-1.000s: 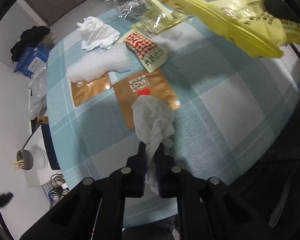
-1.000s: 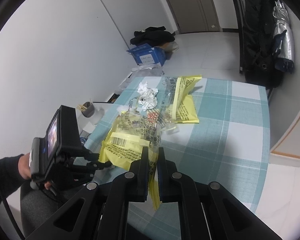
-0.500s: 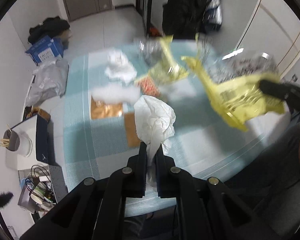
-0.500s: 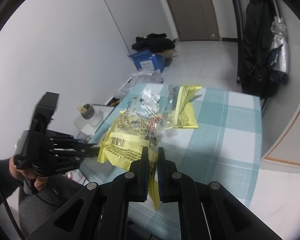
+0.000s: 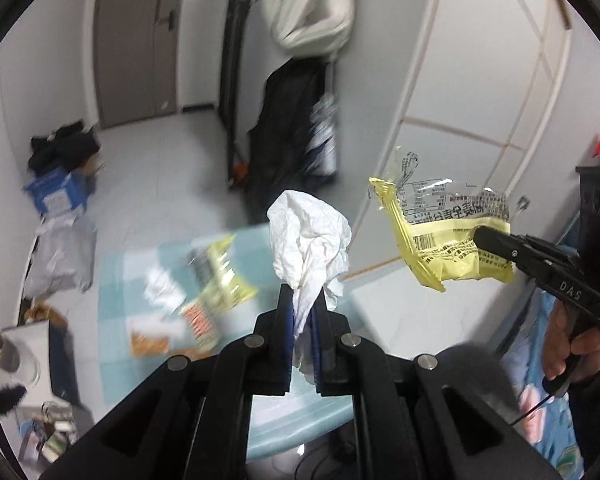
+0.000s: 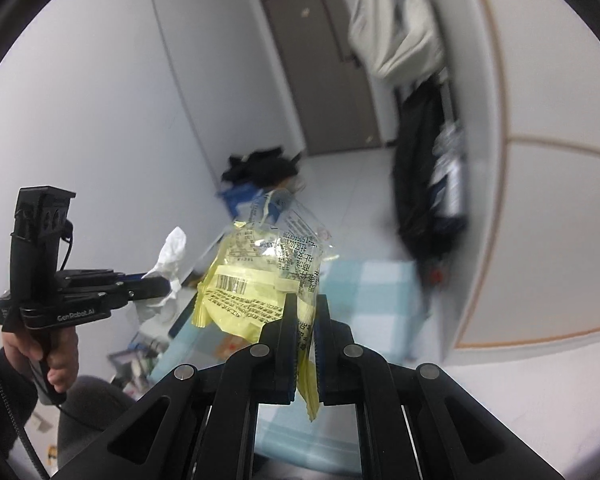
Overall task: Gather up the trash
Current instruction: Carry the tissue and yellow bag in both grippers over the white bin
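I see the left gripper [image 5: 302, 304] clenched on a crumpled white tissue [image 5: 308, 236]; the tissue's tail is pinched between the jaws and its bulk stands above the fingertips, clear of the table [image 5: 116, 272]. I see the right gripper [image 6: 302, 312] clenched on a yellow wrapper [image 6: 252, 284]; one edge of the wrapper runs down between the jaws, and the rest fans up and to the left of them. In the left wrist view the right gripper [image 5: 484, 240] reaches in from the right, level with the tissue, with the wrapper [image 5: 444, 248] hanging off its tip. In the right wrist view the left gripper [image 6: 160, 284] sits to the left, and the tissue [image 6: 172, 256] rises from its tip. Below and ahead of the left gripper, blurred trash lies on the table: a second yellow wrapper [image 5: 224, 272], a white wad [image 5: 160, 288], a red-checked sachet [image 5: 198, 320] and a brown packet [image 5: 150, 344].
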### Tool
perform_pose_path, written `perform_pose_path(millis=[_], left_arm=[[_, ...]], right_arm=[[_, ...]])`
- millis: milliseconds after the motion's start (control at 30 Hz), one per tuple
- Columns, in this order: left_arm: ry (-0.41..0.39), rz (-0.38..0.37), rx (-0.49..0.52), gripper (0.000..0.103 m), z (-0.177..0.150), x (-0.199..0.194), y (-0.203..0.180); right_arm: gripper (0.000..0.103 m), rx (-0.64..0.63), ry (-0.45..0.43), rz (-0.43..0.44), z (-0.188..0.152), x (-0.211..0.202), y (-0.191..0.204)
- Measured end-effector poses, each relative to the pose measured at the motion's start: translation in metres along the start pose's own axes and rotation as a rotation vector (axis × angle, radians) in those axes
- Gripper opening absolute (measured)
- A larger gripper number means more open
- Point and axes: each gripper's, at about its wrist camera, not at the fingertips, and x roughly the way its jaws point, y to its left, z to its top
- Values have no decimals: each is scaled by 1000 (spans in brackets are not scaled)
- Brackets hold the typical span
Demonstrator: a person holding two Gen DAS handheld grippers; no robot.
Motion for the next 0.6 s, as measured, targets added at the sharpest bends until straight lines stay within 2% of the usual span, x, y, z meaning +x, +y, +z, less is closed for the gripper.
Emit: perform_pose_path(millis=[133,300,467,600], left_arm=[[-70,-78,38,4,21,-14,-30],[-105,-132,107,4,40,-24,-71],[-74,-208,187,4,49,-9,-114],[-39,-240,259,4,52,8,-144]], right_arm=[[6,11,-79,-74,12,-49,-15],[6,25,-130,-158,10,-94,-34],[6,65,-139,-253,-13,-122,-65],[6,136,-102,-315,-43,-130,-96]])
